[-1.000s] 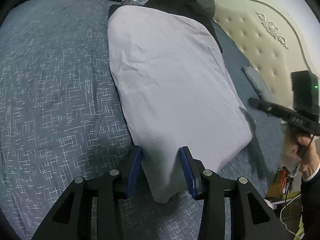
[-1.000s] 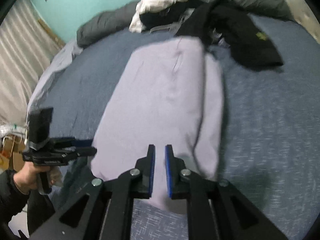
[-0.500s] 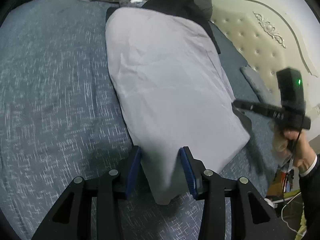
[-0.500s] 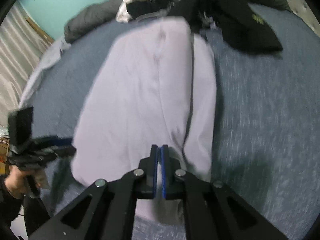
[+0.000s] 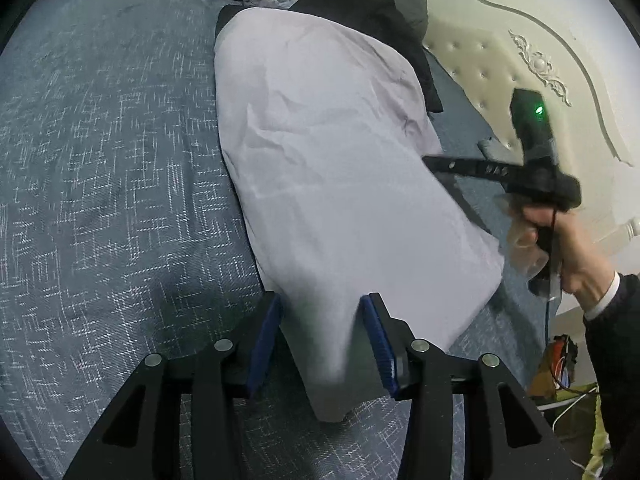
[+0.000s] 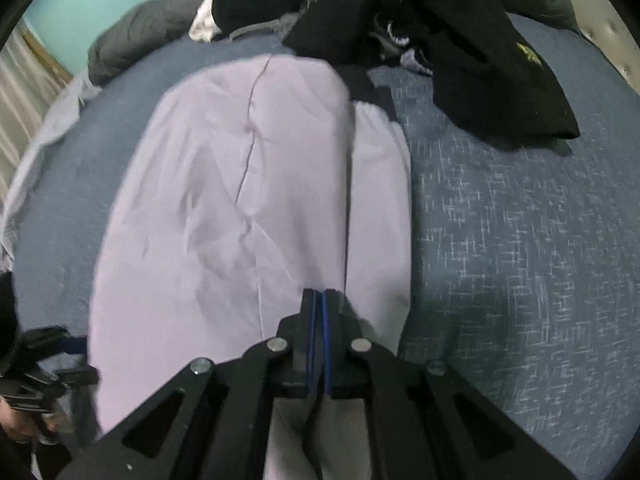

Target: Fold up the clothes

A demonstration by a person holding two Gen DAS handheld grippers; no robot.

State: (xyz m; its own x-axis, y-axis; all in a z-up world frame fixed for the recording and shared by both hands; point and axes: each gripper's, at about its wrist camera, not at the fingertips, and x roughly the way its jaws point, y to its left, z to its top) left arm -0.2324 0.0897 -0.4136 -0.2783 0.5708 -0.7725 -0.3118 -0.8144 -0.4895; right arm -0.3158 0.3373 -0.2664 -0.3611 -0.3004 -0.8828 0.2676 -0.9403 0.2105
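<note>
Now: left gripper [image 5: 320, 320] jaws stood apart around near end of pale lilac folded cloth [image 5: 332, 184] | right gripper [image 6: 319, 300] pressed together, empty | blue woven bedspread [image 5: 100, 160] underneath.

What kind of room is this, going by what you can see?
Most likely a bedroom. A tufted cream headboard stands behind a bed with a blue bedspread, and clothes lie on it: a lavender garment spread flat and a dark pile behind it.

Lilac garment's [image 6: 224, 216] near end hidden under hand-held gripper [image 6: 318, 300], dark clothes pile [image 6: 460, 40] cropped
</note>
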